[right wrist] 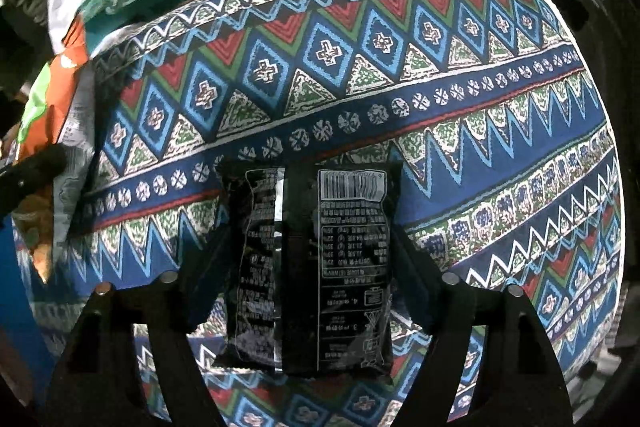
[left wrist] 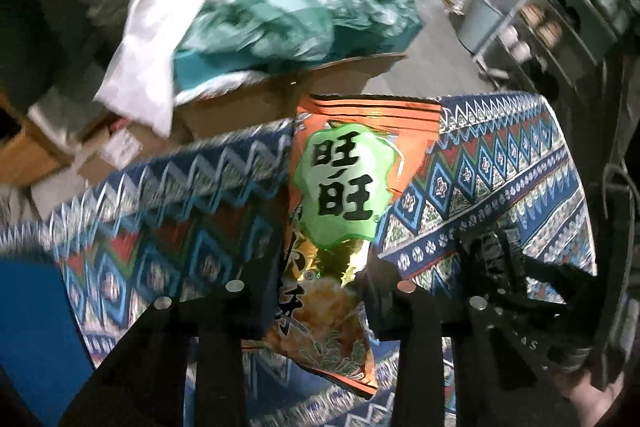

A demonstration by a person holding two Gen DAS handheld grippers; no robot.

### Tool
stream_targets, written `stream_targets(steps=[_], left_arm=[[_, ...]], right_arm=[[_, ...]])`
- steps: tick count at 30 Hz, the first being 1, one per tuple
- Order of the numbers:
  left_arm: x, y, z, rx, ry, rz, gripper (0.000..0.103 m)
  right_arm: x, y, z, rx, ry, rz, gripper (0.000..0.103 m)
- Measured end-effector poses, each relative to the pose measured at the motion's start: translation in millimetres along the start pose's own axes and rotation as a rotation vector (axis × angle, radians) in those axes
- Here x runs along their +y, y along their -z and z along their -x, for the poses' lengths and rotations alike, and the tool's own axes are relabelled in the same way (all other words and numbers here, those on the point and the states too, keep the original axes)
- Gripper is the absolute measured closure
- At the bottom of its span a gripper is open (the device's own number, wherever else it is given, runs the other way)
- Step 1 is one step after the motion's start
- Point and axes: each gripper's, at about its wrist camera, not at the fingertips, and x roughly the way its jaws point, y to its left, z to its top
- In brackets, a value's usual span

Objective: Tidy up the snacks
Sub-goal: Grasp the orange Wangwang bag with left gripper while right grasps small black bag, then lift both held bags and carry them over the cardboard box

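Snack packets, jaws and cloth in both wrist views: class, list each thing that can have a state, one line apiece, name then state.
Orange Want Want snack bag: sealed, crumpled at the middle, pinched between the jaws.
Black snack packet: sealed, back side up, lying flat on the cloth.
Left gripper: shut on the orange bag.
Right gripper: jaws open, straddling the black packet.
Patterned tablecloth: spread over the table.

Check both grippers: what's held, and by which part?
Left gripper is shut on the orange Want Want snack bag, pinching its lower middle. Right gripper straddles the black snack packet; a grip cannot be told.
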Motion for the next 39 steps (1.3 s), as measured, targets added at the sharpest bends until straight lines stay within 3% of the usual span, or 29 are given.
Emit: stream_targets(steps=[3,11,17,32,39], left_arm=[[5.8,13.0,8.4,-0.007,0.009,0.055,0.069],[8.0,40.3,43.4,-0.055,0.001,0.11,0.069],[5.8,57.7,68.0,-0.087,-0.009,0.118,0.069],[-12.3,88.9,135.8,-0.186,-0.032,0.119,0.069],[-12.3,101.1,164.2,-0.225,-0.024,0.135,0.069]], right_arm=[[-6.0,12.7,4.3,-0.012,-0.022,0.013,0.037],[-29.5,27.4,16.7,-0.02,-0.034,0.01,0.037],[-47.9,40.7,51.0,-0.049,-0.049,0.033,0.037],[-35.4,52.1,143.4,-0.169,-0.111,0.101,0.037],[-4.3,50.8,170.6,-0.232,-0.146,0.146,0.037]])
